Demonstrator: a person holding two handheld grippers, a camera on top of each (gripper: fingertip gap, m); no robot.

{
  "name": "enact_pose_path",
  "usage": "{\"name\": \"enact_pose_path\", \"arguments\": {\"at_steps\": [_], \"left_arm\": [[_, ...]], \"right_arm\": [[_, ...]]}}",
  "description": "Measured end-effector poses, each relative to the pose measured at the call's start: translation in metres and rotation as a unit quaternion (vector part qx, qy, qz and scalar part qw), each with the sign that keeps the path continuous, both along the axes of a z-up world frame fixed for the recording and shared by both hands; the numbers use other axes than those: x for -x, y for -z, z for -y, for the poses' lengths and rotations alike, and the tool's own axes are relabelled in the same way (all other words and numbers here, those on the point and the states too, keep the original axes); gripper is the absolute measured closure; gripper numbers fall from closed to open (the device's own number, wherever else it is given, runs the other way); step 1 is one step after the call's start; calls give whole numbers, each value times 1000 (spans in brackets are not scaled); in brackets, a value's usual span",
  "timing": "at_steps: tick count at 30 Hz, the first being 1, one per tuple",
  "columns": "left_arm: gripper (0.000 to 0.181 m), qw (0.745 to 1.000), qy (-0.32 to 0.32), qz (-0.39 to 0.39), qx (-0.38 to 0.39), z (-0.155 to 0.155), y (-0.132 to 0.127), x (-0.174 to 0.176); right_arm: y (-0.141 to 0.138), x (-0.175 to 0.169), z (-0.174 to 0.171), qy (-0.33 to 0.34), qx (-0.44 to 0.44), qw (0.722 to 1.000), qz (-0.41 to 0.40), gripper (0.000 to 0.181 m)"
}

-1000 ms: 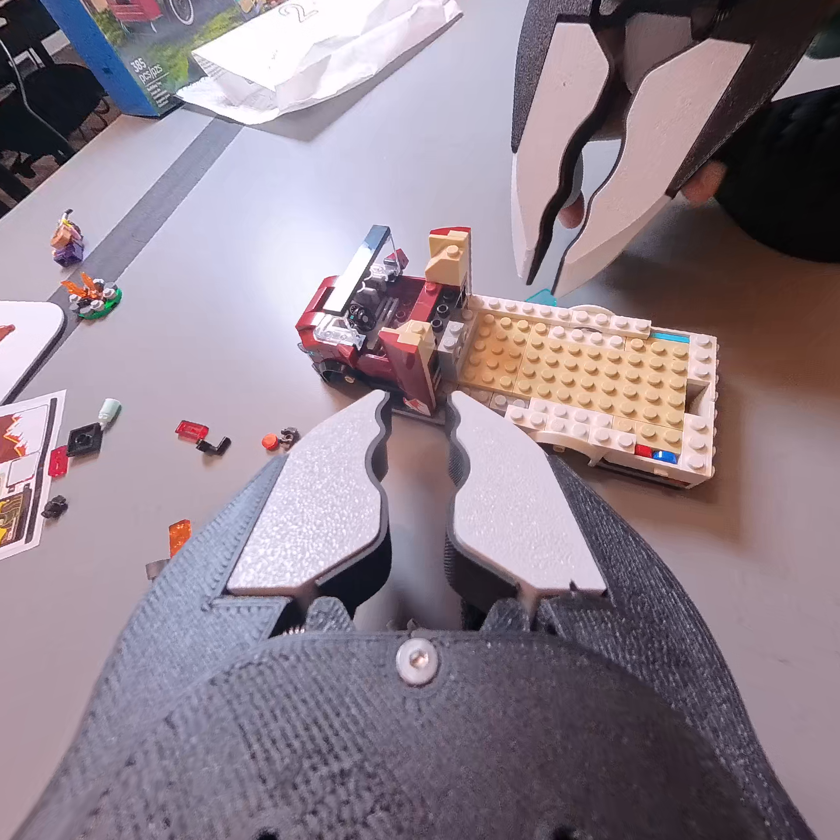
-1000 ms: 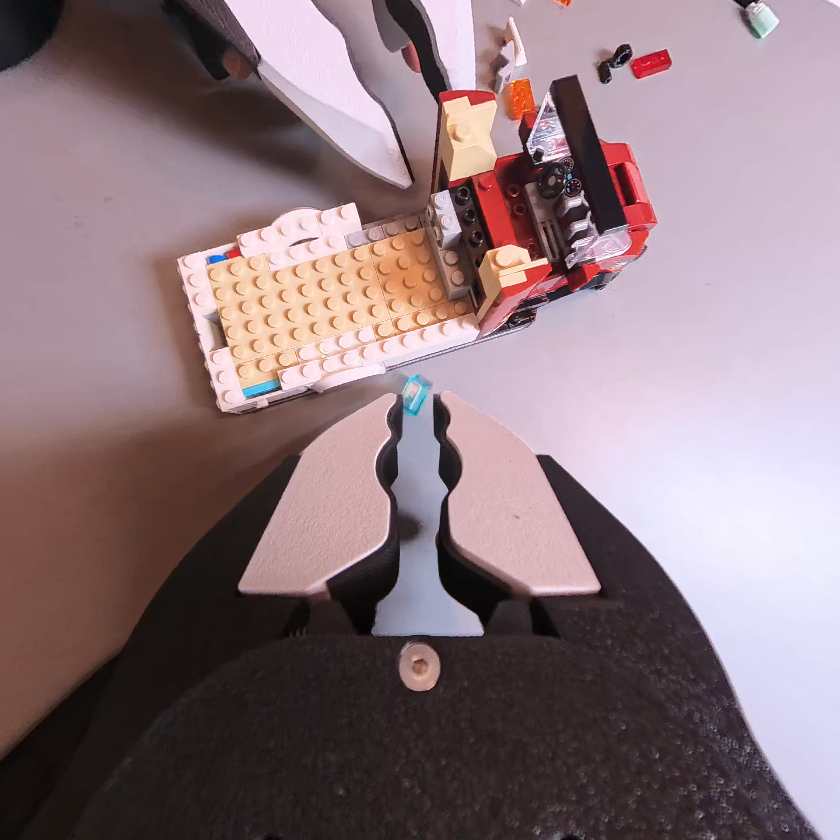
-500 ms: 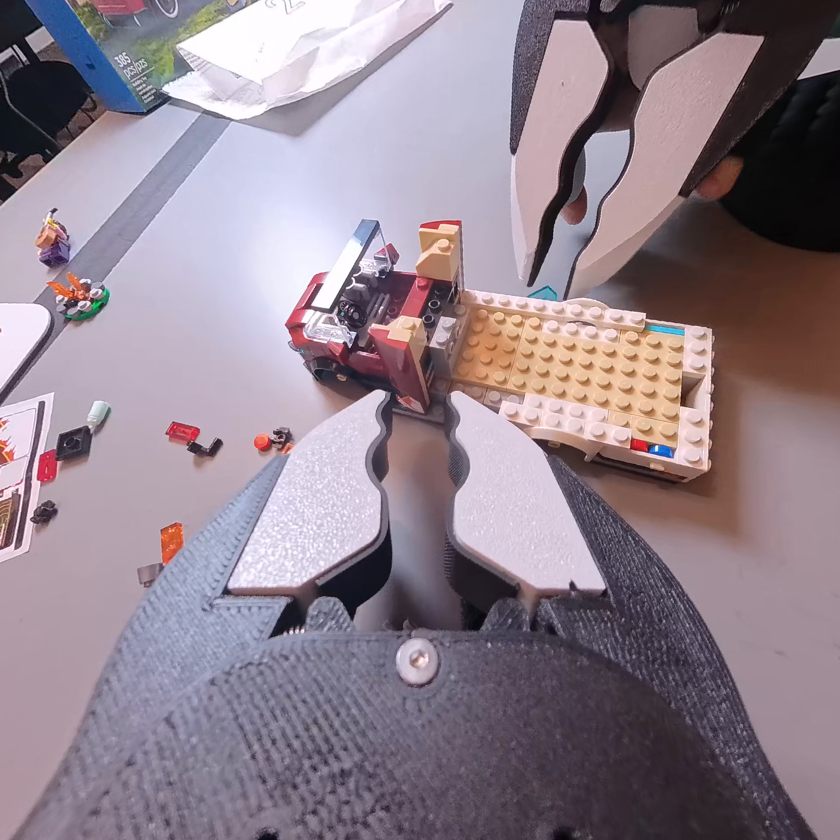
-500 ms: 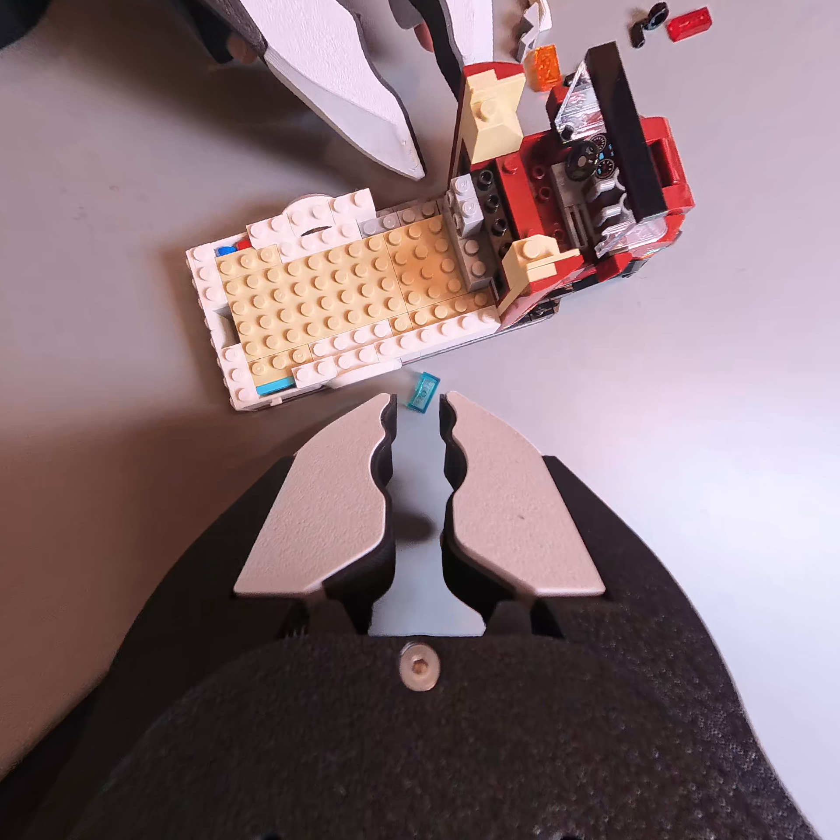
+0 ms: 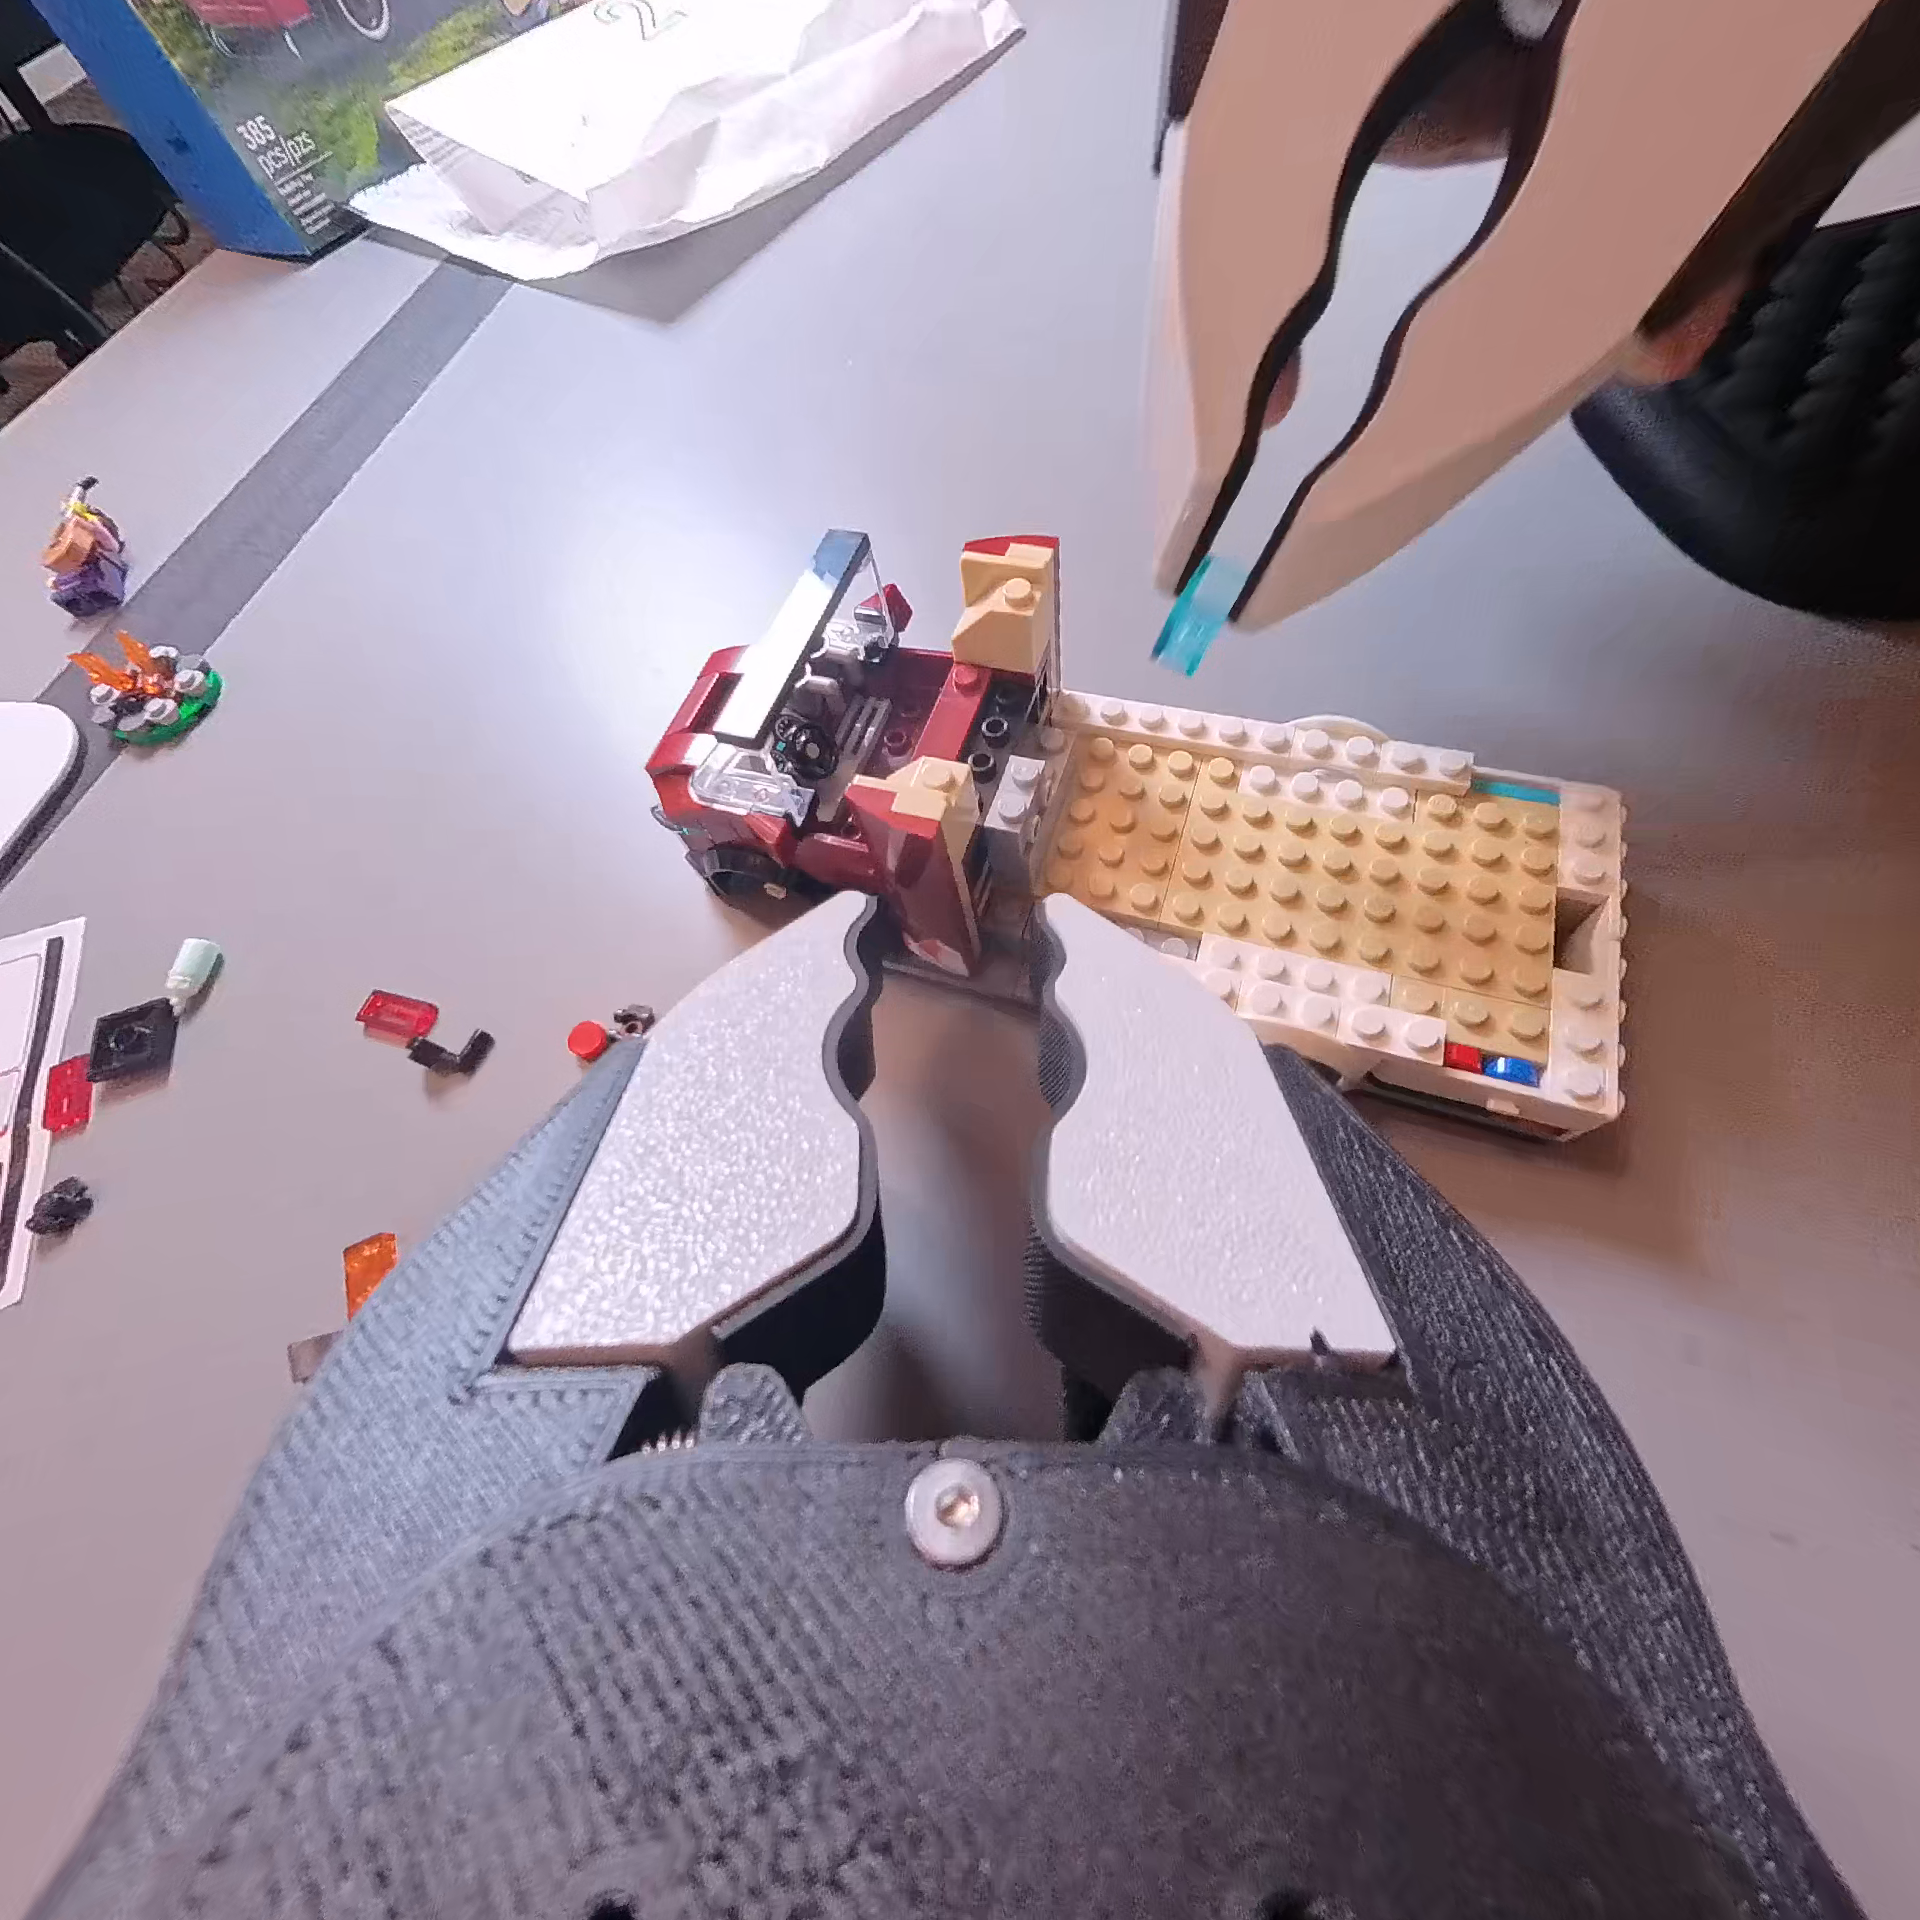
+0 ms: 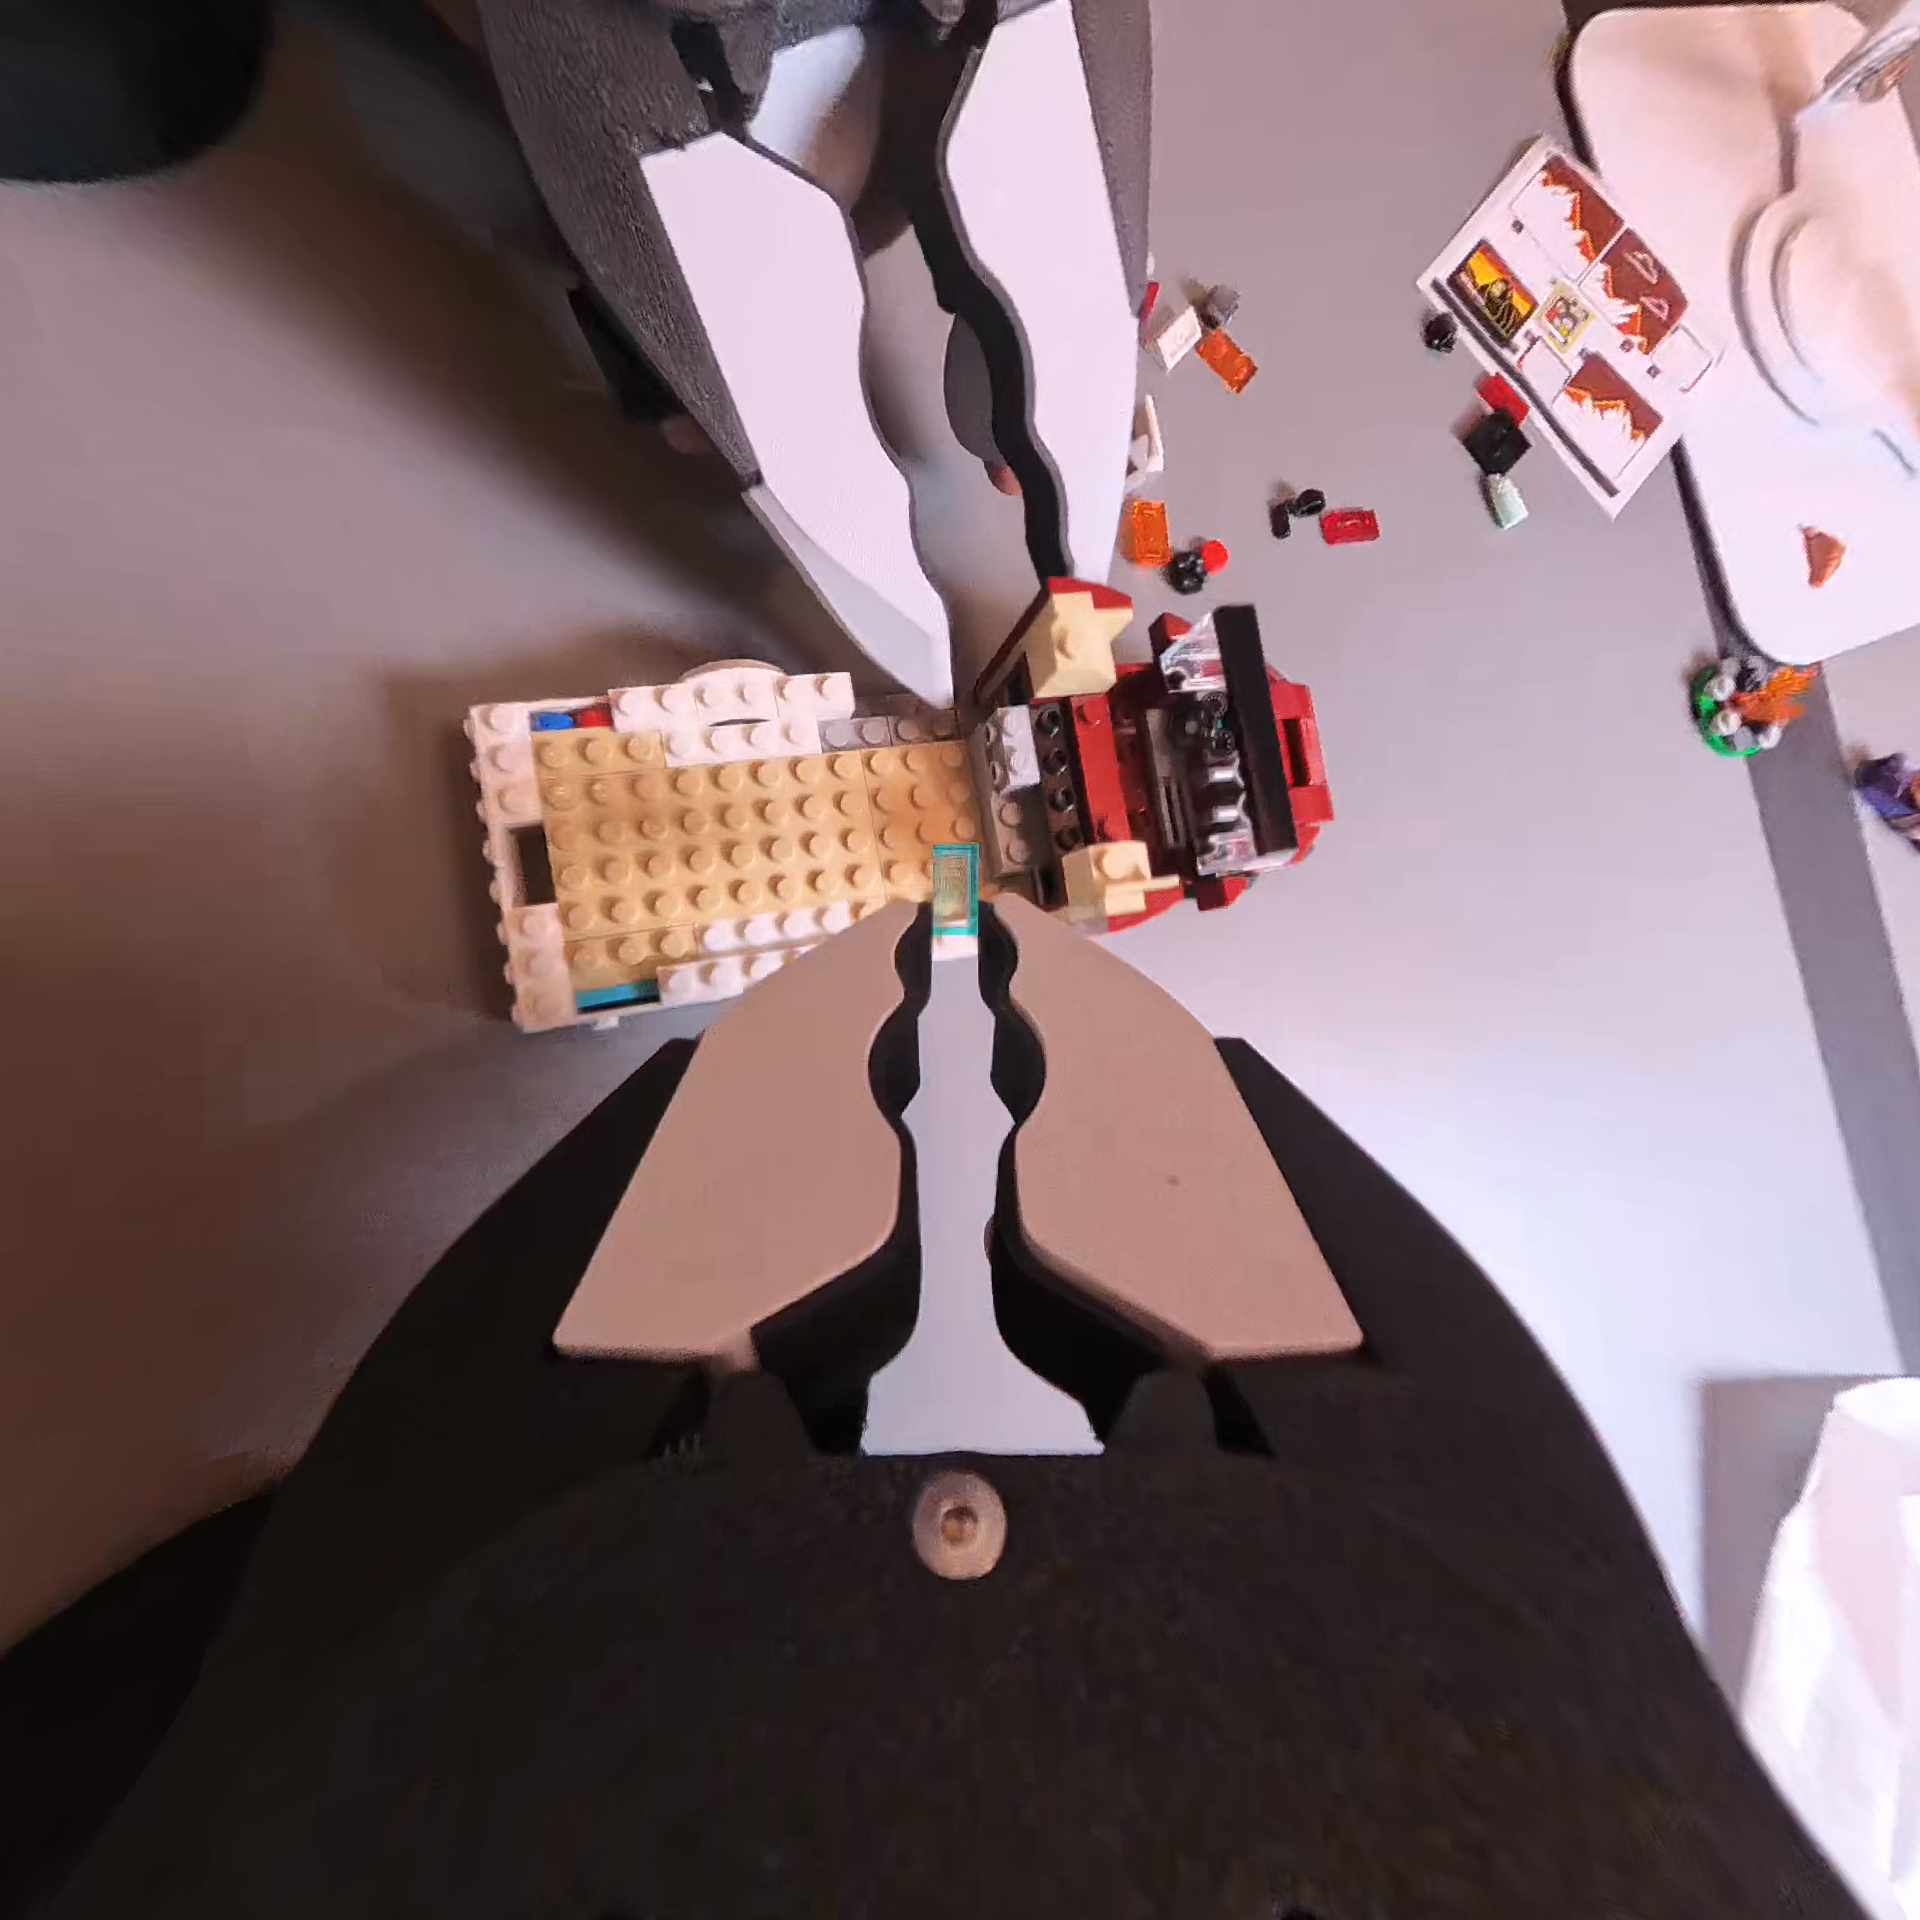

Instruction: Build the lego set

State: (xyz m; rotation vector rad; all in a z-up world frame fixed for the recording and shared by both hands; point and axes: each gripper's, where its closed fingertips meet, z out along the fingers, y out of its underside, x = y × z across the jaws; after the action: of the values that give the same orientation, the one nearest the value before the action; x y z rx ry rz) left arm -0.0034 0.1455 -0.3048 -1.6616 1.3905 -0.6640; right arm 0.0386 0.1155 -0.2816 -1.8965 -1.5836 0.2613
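The lego model is a dark red truck cab (image 5: 800, 769) joined to a tan studded floor (image 5: 1299, 862) with low white walls. It also shows in the right wrist view (image 6: 727, 831). My left gripper (image 5: 956, 925) is low at the model's near side. Its jaws stand partly apart on either side of the cab's open red door. My right gripper (image 6: 951, 920) is shut on a small clear blue tile (image 6: 954, 894). It holds the tile in the air above the floor's end nearest the cab. The tile (image 5: 1195, 618) and right gripper (image 5: 1210, 592) show at upper right in the left wrist view.
Loose small pieces (image 5: 416, 1023) lie left of the model, with a sticker sheet (image 6: 1558, 322) and a white tray (image 6: 1818, 312) beyond. A campfire build (image 5: 151, 691) and a purple figure (image 5: 83, 561) stand at far left. The blue box (image 5: 239, 135) and a white bag (image 5: 665, 114) lie at the back. The grippers' ends are close to 6 cm from one another.
My right gripper closed on the blue tile that lay on the table beside the model, lifted it and carried it over the tan floor. My left gripper stayed at the cab.
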Motion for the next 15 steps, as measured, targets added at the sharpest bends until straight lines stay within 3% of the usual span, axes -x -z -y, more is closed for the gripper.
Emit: {"name": "enact_pose_path", "arguments": {"at_steps": [9, 15], "left_arm": [[117, 1000, -16, 0, 18, -7, -2, -9], [112, 998, -47, -7, 36, -14, 3, -9]], "right_arm": [[15, 11, -19, -3, -83, 993, 81, 173], [15, 10, -21, 3, -116, 988, 104, 173]]}}
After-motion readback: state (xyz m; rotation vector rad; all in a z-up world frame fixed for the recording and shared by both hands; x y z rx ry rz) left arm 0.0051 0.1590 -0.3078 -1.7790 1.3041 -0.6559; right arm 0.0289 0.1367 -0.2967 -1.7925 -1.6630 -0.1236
